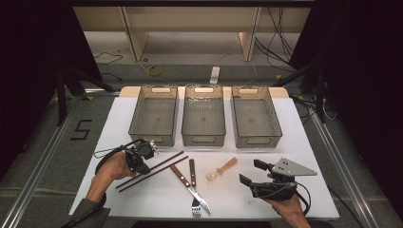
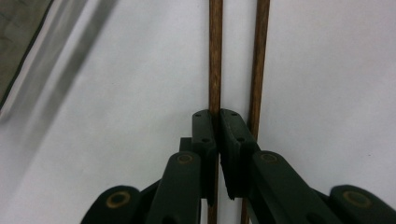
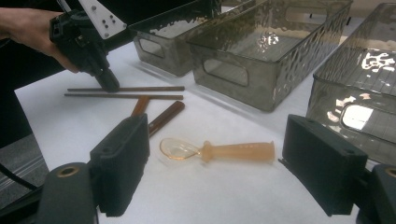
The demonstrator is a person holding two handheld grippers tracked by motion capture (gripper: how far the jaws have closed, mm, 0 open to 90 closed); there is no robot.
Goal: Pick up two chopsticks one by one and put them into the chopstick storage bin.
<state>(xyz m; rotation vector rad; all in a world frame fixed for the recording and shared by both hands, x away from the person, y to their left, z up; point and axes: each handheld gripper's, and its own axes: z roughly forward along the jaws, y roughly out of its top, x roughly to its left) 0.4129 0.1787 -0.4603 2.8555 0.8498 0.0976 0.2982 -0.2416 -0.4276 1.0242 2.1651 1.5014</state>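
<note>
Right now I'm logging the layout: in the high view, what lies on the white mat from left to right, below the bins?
Left gripper → chopsticks → knife and fork → spoon → right gripper.

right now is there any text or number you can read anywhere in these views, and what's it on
"5": a black taped digit on the grey floor left of the table, seen in the high view.
The three smoked plastic bins have pale patches at their end walls, but no writing can be made out on them.
The chopsticks, knife, fork and amber spoon show no markings.
</note>
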